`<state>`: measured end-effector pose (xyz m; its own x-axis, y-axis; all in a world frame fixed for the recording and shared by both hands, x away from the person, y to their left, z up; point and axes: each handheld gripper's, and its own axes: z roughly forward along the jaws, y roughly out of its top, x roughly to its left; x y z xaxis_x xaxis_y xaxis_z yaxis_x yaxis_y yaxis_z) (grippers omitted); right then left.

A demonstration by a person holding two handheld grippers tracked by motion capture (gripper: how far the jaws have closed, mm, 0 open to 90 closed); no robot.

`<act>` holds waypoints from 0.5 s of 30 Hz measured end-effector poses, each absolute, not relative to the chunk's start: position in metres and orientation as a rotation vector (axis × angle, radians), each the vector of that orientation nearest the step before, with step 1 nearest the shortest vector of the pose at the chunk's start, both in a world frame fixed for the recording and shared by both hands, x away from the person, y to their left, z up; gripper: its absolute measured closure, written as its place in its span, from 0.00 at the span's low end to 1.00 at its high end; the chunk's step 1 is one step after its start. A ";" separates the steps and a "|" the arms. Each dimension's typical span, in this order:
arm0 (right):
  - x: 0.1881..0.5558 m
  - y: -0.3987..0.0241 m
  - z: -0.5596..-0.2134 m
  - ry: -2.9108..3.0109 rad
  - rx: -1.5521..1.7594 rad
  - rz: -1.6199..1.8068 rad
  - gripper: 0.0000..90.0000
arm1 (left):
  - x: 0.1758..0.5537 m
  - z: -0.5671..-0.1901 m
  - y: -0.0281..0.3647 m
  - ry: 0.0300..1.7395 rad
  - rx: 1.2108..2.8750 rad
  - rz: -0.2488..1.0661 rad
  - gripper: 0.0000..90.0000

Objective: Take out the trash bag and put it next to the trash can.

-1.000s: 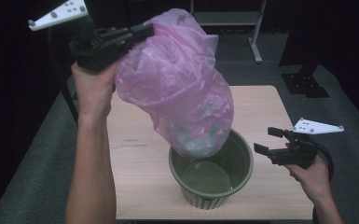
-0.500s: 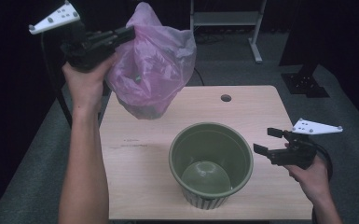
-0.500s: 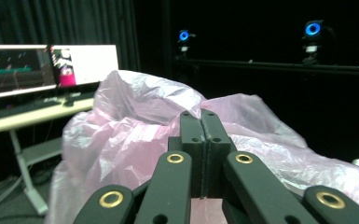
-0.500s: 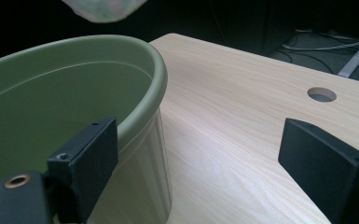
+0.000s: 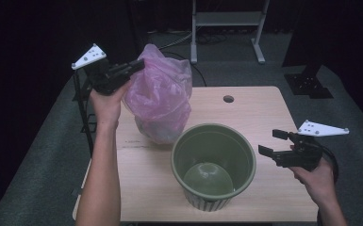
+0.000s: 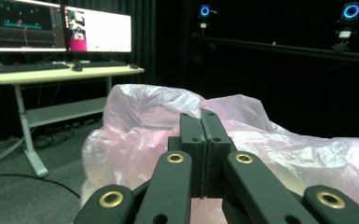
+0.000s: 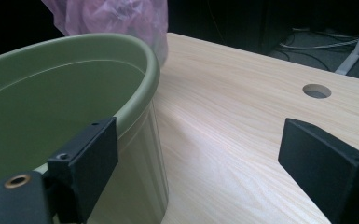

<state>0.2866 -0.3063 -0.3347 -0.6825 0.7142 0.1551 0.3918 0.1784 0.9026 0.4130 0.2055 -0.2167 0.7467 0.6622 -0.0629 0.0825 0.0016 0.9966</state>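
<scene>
Left tool (image 5: 139, 66) clamped on pink bag (image 5: 162, 101) hanging upright beside pot (image 5: 213, 162), right tool (image 5: 273, 143) open, empty

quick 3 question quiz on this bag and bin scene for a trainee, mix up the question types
1. True or false: the pink bag lies inside the green bin.
2. Which gripper is shut on the bag? A) left gripper B) right gripper C) both
3. Fill in: the right gripper is open beside the bin's ____.

Key
1. False: the bag is outside the bin, on the table behind and left of it in the high view.
2. A: its fingers are shut on the plastic.
3. Rim: one finger sits in front of the rim, with nothing held.
</scene>
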 end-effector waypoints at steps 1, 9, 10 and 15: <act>0.287 -0.306 -0.335 2.157 1.053 1.505 0.12 | 0.414 -0.220 0.205 0.634 1.520 0.502 0.99; 0.287 -0.308 -0.336 2.155 1.057 1.509 0.12 | 0.418 -0.232 0.195 0.645 1.540 0.520 0.99; 0.287 -0.308 -0.336 2.154 1.056 1.511 0.12 | 0.419 -0.234 0.194 0.648 1.546 0.521 0.99; 0.286 -0.308 -0.337 2.153 1.059 1.514 0.12 | 0.421 -0.243 0.191 0.668 1.551 0.519 0.96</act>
<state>0.2862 -0.3081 -0.3373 -0.6821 0.7132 0.1616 0.3934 0.1715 0.9032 0.4207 0.1913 -0.2426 0.7259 0.6849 -0.0628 0.1088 -0.0241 0.9938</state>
